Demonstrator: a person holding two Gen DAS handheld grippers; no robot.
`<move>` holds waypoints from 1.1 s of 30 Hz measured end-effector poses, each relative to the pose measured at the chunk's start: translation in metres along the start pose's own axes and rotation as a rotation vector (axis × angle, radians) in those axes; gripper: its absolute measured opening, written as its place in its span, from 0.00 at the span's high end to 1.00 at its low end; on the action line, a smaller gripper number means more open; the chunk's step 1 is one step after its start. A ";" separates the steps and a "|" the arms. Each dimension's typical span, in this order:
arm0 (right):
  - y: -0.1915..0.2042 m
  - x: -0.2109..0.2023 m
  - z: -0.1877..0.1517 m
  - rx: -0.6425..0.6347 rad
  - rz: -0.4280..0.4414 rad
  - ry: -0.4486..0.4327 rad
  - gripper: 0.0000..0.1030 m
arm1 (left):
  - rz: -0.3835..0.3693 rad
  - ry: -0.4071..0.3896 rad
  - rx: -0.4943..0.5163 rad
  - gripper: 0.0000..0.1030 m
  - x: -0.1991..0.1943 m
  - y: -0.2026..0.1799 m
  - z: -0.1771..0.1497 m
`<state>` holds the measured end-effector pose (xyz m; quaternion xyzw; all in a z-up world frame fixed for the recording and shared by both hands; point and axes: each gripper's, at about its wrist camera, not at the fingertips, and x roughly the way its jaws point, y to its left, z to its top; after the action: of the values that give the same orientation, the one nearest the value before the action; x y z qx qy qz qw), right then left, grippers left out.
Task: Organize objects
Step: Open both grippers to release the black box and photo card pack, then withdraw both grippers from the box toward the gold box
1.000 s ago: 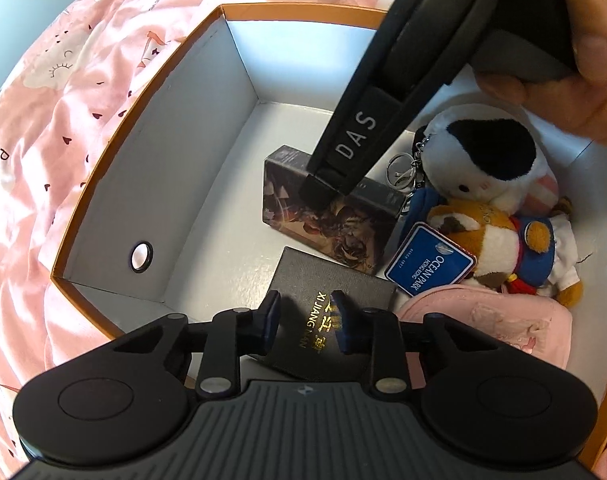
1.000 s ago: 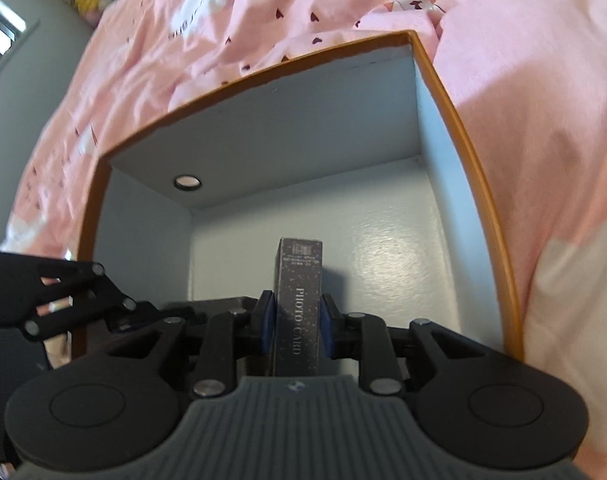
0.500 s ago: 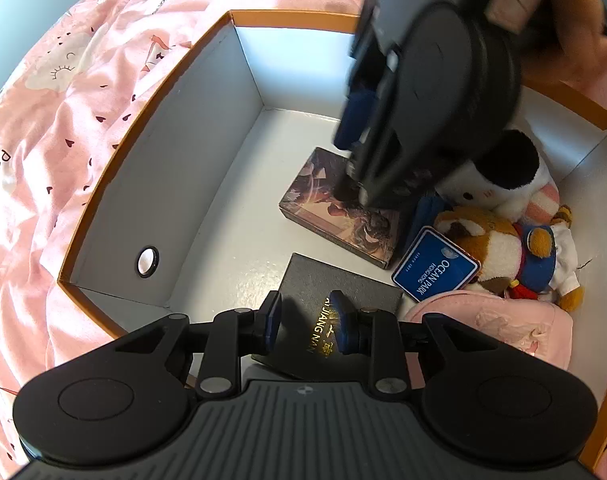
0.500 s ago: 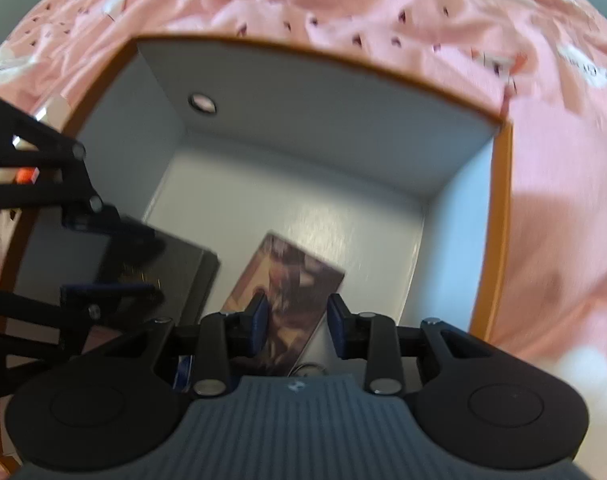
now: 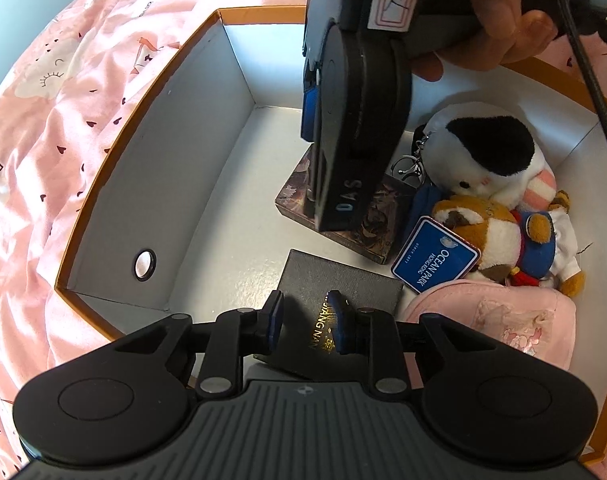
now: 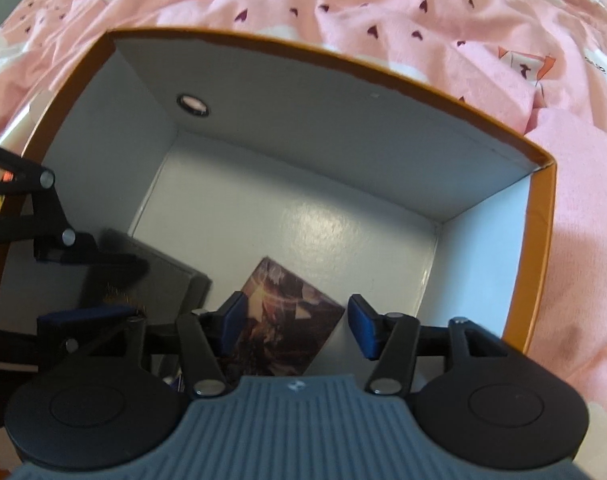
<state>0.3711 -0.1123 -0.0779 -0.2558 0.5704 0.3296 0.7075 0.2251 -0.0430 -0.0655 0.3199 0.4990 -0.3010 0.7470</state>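
Note:
An orange-rimmed white box (image 5: 115,148) sits on a pink bedsheet. Inside lie a dark illustrated card box (image 5: 367,232), flat on the floor, and a black box with gold lettering (image 5: 343,288). My left gripper (image 5: 306,318) is open just above the black box. My right gripper (image 6: 299,326) is open and empty, hovering over the illustrated card box (image 6: 287,320); it shows from the side in the left wrist view (image 5: 343,184). The black box also shows in the right wrist view (image 6: 159,284).
Against the right side of the box lie a white and black plush (image 5: 487,160), a brown and white plush in blue (image 5: 503,236) with a blue Ocean Park tag (image 5: 435,256), and a pink fabric item (image 5: 495,320). The pink bedsheet (image 6: 383,12) surrounds the box.
My right gripper let go of the illustrated card box, which now lies flat on the box floor, and its jaws have spread wider as it lifted. My left gripper stayed over the black box.

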 end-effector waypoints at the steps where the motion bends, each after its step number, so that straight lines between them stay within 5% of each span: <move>1: 0.001 0.001 0.000 0.000 0.003 0.011 0.38 | -0.001 0.000 0.001 0.69 0.000 0.001 0.000; 15: -0.002 0.008 -0.005 0.092 0.157 0.000 0.52 | 0.003 -0.075 0.013 0.69 -0.052 0.015 0.002; 21: 0.008 0.005 -0.006 0.097 0.108 -0.015 0.52 | 0.050 -0.066 0.035 0.69 -0.050 0.004 0.023; 26: 0.021 -0.020 -0.017 0.053 -0.003 -0.097 0.47 | 0.082 -0.078 0.012 0.69 -0.045 0.000 0.018; 33: 0.038 -0.089 -0.046 0.075 -0.113 -0.267 0.47 | 0.117 -0.105 -0.027 0.69 -0.089 -0.003 0.008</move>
<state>0.3015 -0.1368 -0.0010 -0.2150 0.4679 0.2988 0.8035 0.1991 -0.0397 0.0195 0.3221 0.4439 -0.2665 0.7926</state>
